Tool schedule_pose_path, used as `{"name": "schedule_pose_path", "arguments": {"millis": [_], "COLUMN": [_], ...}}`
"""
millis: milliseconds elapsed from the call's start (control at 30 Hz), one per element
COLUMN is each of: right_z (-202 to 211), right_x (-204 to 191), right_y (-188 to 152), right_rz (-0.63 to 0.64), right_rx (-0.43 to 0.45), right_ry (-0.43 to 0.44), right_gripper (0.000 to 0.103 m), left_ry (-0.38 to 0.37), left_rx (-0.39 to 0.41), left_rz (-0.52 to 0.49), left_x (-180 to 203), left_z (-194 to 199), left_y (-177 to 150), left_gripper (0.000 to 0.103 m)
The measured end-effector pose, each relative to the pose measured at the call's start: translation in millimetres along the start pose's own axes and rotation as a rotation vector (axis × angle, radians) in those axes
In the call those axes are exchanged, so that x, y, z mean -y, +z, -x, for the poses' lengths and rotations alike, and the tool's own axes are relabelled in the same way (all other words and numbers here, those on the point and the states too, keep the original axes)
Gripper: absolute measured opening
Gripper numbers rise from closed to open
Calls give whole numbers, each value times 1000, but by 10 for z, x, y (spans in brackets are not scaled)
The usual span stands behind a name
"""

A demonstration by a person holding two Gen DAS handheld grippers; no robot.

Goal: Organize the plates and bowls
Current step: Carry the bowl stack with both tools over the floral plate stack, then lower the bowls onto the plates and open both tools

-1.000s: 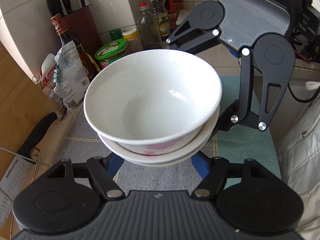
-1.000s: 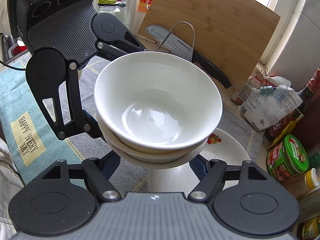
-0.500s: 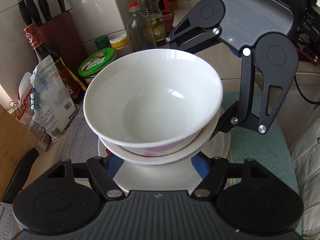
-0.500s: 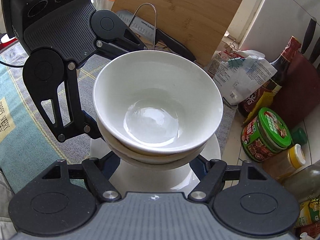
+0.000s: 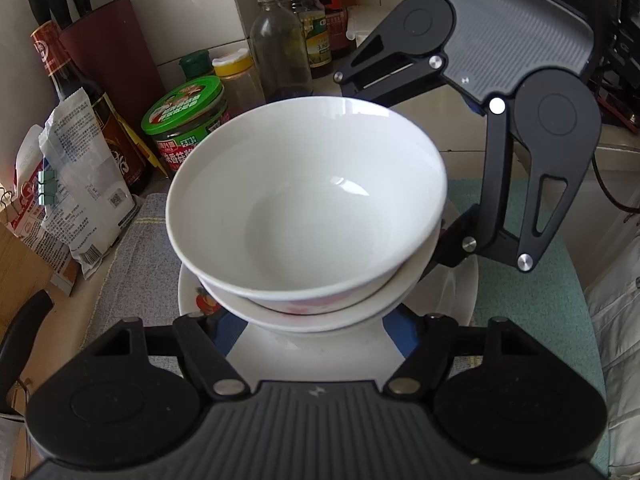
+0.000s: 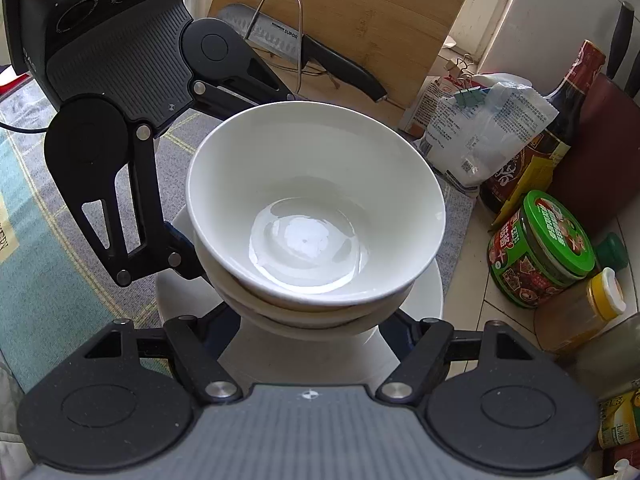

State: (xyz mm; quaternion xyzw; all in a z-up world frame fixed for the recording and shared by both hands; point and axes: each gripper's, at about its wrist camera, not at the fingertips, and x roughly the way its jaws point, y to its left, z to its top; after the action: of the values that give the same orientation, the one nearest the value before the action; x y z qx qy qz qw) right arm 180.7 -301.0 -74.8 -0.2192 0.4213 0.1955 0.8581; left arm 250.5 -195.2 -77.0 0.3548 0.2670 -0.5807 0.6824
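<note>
Bowls point(image 5: 308, 204), two white ones nested, are hanging just above a white plate point(image 5: 460, 292) lying on a grey cloth point(image 5: 132, 264) on the counter point(image 6: 472, 280). Both grippers are gripping the stack from opposite sides: the left gripper point(image 5: 312, 330) is closing its jaws on the lower bowl's underside, and the right gripper point(image 6: 310, 326) is doing likewise. A green-lidded jar point(image 6: 540, 248) is standing near, beside sauce bottles point(image 5: 84, 112).

Two nested white bowls point(image 5: 308, 208) sit upright above a white plate point(image 5: 320, 356).
</note>
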Motion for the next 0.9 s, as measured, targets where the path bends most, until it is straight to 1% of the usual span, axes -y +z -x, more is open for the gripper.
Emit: {"name": "schedule_pose_path", "arguments": {"millis": [367,433,500,533,567,600,667,733,900], "right_z": [-51,-59,-55,-49,-36,-16,4,14,51], "right_x": [27,39,53,56,47,35,30,37,48], "right_y": [7,0,-3,-6,-11,-16,-21,-34,-66], "right_rz": [-21,-38,-56,-63,-62,-58,-63,-72,-98], "right_rx": [-11,-10,1,11,23,34,35,33,41], "right_ry": [-1,2,17,23,14,9,4,-3,-5], "right_gripper": [80,82,91,96,103,103,103,103,103], "left_ry": [-20,-18,-17,-11,-2,15,5,28,70], "left_rx": [3,6,19,28,40,51,54,60,61], "left_rz": [12,24,33,35,37,46,69,99,147], "left_x": [-53,-57,-56,-52,-51,-51,-79,-97,-72], "left_z": [-29,-29,-26,-17,-5,17,46,73,143], "left_y": [-15,-20,-32,-40,-48,-53,-63,-87,-147], "left_gripper": [73,75,78,83,92,94,97,102,102]}}
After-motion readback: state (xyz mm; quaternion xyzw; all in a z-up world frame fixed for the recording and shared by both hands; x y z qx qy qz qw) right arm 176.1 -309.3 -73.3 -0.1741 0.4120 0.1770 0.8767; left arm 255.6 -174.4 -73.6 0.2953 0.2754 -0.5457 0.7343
